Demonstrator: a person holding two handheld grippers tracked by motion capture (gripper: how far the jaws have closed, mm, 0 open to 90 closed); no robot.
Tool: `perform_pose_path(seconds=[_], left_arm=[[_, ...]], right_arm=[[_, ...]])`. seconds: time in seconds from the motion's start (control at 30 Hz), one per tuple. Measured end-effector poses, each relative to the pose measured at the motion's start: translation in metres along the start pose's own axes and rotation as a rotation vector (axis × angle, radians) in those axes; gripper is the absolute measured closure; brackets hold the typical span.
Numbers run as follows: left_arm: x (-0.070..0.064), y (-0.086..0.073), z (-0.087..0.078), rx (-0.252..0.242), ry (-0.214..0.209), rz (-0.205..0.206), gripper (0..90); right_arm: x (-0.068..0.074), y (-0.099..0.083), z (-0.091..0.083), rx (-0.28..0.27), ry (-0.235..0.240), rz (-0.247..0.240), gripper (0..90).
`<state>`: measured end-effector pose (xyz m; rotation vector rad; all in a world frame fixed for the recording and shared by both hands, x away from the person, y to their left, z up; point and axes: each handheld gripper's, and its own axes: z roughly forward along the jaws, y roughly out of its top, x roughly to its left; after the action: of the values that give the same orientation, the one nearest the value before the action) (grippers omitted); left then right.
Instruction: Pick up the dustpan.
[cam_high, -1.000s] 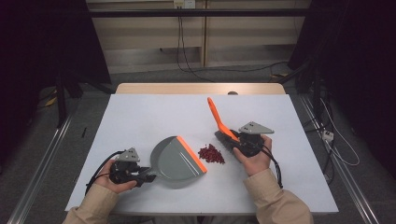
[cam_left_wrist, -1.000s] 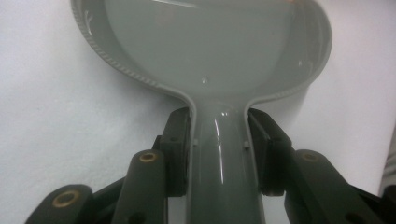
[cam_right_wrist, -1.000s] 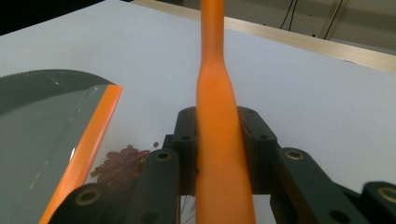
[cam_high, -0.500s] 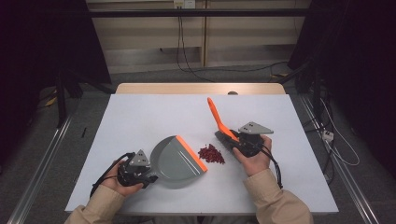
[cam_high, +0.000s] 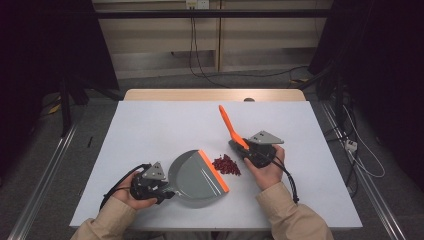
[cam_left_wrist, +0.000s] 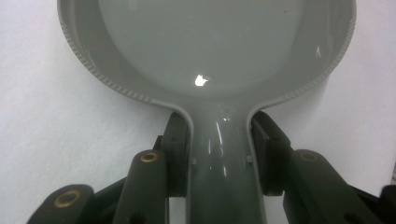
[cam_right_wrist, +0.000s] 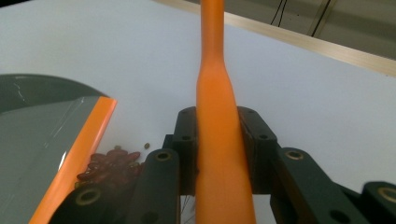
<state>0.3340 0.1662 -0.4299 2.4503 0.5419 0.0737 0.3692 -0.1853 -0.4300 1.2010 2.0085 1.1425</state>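
**A:** So the left tongs (cam_left_wrist: 219, 154) are clamped on the neck of the grey dustpan (cam_high: 197, 176), jaws pressing both sides of the handle. The right tongs (cam_right_wrist: 219, 140) are pinched around the orange brush handle (cam_right_wrist: 215, 116), which sticks up and away over the worktop (cam_high: 150, 125). The little heap of red beans (cam_high: 226, 164) sits between them, just off the pan's orange lip (cam_high: 214, 170).

**B:** What's the risk, I'd guess the pan?

**A:** Yeah. That handle looks slick and rounded, so if the brush shoves hard against the lip, the pan could twist in the jaws or skate backward, and the beans would get pushed under the edge instead of in.

**B:** And a fast flick would scatter them.

**A:** Right, beans roll. Also the bristle end is hidden behind the right hand (cam_high: 267, 167), so I can't tell how it's angled.
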Motion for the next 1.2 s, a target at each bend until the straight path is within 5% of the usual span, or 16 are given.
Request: perform_pose_path(seconds=[0.03,0.07,0.13,0.33,0.4,0.5,0.53,0.57,0.63,0.77,0.93,1.2], left_arm=[[-0.005,0.0,0.004,-0.063,0.0,-0.077,63.0],[0.0,0.001,0.001,0.001,-0.003,0.006,63.0],[0.001,0.001,0.0,0.008,-0.007,0.012,63.1],[-0.001,0.001,0.001,-0.001,-0.007,-0.002,63.0],[0.001,0.002,0.0,0.017,-0.009,0.021,63.0],[0.001,0.001,0.0,-0.002,-0.013,-0.005,62.9],[-0.004,0.0,0.004,-0.055,-0.013,-0.073,62.9],[-0.004,0.0,0.004,-0.056,-0.015,-0.077,62.9],[0.0,0.001,0.001,-0.013,-0.017,-0.021,62.9],[-0.001,0.001,0.002,-0.028,-0.022,-0.042,62.9],[0.002,0.001,0.001,-0.001,-0.023,-0.013,62.9],[0.002,0.001,0.001,-0.003,-0.024,-0.019,62.8]], right_arm=[[0.001,-0.001,0.001,0.008,0.001,-0.007,71.3],[0.002,-0.001,0.003,0.015,0.006,-0.009,71.3],[0.005,-0.001,0.004,0.017,0.01,-0.02,71.3],[0.009,0.0,0.004,0.022,0.01,-0.044,71.2],[0.007,0.0,0.003,0.027,0.012,-0.041,71.1],[0.006,0.001,0.002,0.039,0.007,-0.042,70.5],[0.005,0.001,0.001,0.045,0.008,-0.038,70.0],[0.005,0.002,0.001,0.058,0.005,-0.033,68.7],[0.004,0.003,-0.001,0.081,0.007,-0.026,66.1],[0.003,0.008,-0.003,0.139,0.028,-0.01,63.9],[0.001,0.016,0.002,0.217,0.041,-0.009,63.1],[0.002,0.018,0.006,0.257,0.025,-0.025,71.2]])
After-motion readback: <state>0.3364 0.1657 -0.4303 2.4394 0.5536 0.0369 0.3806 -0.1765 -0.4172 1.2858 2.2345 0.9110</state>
